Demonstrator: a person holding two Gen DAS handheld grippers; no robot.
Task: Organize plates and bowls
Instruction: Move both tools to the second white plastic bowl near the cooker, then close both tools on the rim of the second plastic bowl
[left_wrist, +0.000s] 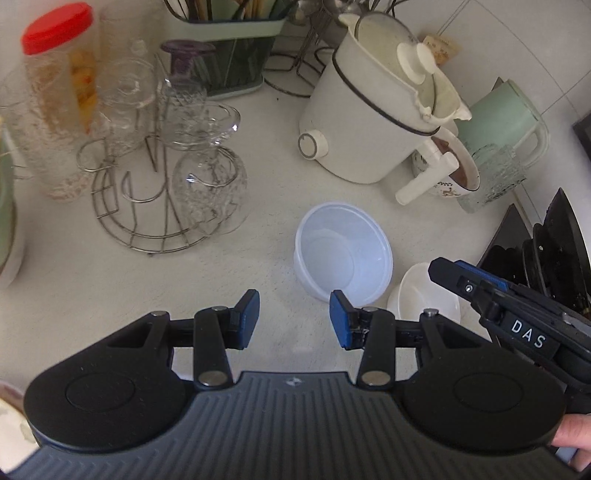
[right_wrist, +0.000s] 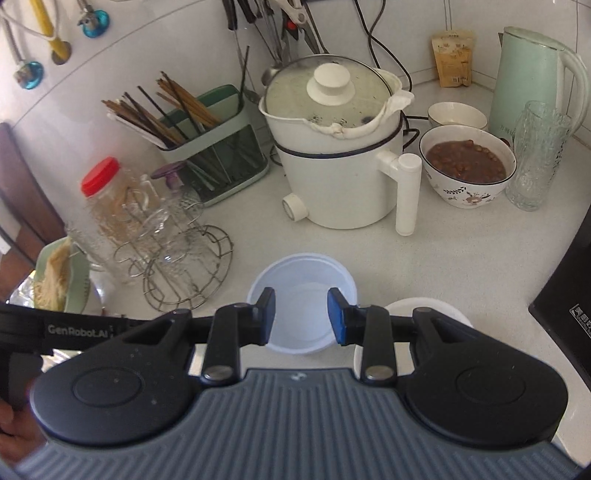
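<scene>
the right tool (right_wrist: 301, 314) hangs with its blue pads apart and nothing between them; through the gap shows the inside of the translucent plastic bowl (right_wrist: 301, 295), which stands upright on the desk (right_wrist: 258, 236) directly ahead of and below the tips. in the right wrist view the bowl's near rim sits under the two pads, so the tool is lined up almost over the bowl's centre, rather than over its wall. the pads look apart from the plastic, though this cannot be settled from above.

the left tool (left_wrist: 294, 319) is also apart and empty. from it the same bowl (left_wrist: 343, 251) lies ahead and a little to the right, its near wall just beyond the right-hand pad. the right tool's dark body (left_wrist: 491, 295) shows at the right of that view, crossing over a small white dish (left_wrist: 413, 291) that sits just beside the bowl and looks to touch it.

the bowl is round, so it has no long axis to match; what matters is which stretch of rim is reached. by my reading the right tool is the nearer one and would need to shift toward the rim so that one pad goes inside the wall and one outside. the white dish crowds the bowl on that side, so the rim nearest the tips looks like the freer place to pinch.
</scene>
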